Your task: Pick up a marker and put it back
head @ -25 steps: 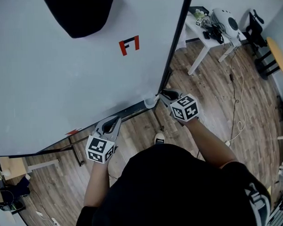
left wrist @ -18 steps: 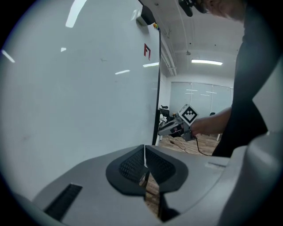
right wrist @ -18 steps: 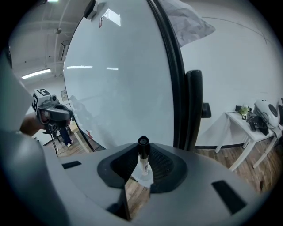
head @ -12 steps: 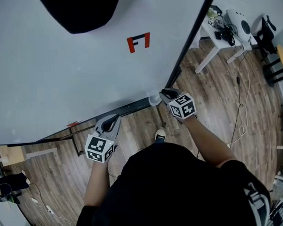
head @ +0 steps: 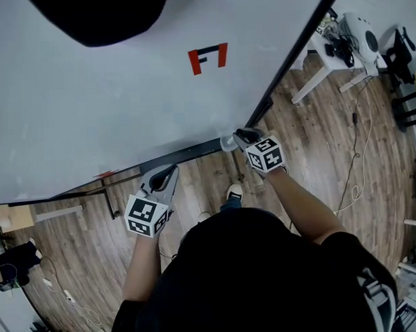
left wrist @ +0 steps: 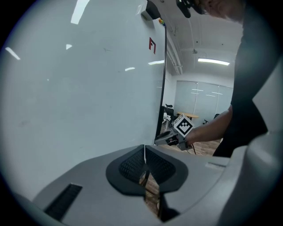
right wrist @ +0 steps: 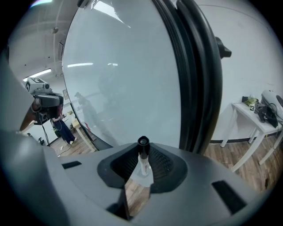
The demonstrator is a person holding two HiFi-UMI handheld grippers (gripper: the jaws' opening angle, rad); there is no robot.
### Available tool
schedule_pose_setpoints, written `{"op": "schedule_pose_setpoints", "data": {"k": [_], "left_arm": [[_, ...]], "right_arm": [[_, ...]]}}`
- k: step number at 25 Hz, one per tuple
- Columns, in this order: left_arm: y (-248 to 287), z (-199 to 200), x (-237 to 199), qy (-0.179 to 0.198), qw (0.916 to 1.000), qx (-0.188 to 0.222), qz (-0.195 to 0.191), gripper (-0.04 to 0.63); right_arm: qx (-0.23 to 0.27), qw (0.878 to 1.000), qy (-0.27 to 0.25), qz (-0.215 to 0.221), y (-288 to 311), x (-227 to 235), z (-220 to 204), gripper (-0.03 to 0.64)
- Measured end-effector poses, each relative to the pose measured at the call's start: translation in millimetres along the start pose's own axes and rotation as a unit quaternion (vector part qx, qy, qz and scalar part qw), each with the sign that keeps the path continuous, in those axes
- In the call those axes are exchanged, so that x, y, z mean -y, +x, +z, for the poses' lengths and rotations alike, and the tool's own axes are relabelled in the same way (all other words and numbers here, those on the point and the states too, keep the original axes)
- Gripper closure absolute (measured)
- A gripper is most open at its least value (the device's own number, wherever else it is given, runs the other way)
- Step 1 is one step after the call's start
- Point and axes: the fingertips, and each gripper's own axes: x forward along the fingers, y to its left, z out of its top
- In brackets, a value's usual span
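Observation:
A marker (right wrist: 143,165) with a white barrel and a black cap stands between the pads of my right gripper (right wrist: 142,153), which is shut on it, cap pointing away. In the head view the right gripper (head: 244,135) sits at the lower right corner of the whiteboard (head: 110,97), just beside the right end of its dark tray (head: 184,154). My left gripper (head: 163,177) hovers below the tray's middle, its pads (left wrist: 132,164) pressed together with nothing between them. The left gripper view also catches the right gripper (left wrist: 173,134) by the board's black edge.
A red mark (head: 208,58) is drawn on the board. A small red object (head: 107,175) lies on the tray's left part. At the upper right stands a white table (head: 324,52) with gear on it. Cables (head: 358,157) trail over the wooden floor.
The right gripper, still holding the marker, has come down closer to the tray's right end. The left gripper has stayed about where it was.

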Motion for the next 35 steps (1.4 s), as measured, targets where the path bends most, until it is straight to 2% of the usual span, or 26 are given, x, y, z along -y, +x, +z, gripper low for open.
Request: {"op": "schedule_pose_setpoints", "data": {"k": [16, 20, 26, 35], "left_arm": [[2.4, -7.1, 0.0, -0.008, 0.9999, -0.004, 0.005, 0.575], [0.2, -6.0, 0.4, -0.005, 1.0, -0.003, 0.002, 0.575], [-4.3, -1.1, 4.1, -0.004, 0.9999, 0.006, -0.009, 0.575], [-12.8, 8.5, 14.9, 0.018, 0.9992, 0.019, -0.029, 0.575]], "right_arm": [[-0.007, 1.0, -0.01, 0.002, 17.3, -0.5, -8.6, 0.546], [-0.017, 1.0, -0.015, -0.004, 15.8, 2.8, -10.5, 0.499], [-0.013, 1.0, -0.014, -0.025, -1.1, 12.5, -3.8, 0.465], [0.014, 0.998, -0.011, -0.057, -51.5, 14.7, 11.1, 0.463]]}}
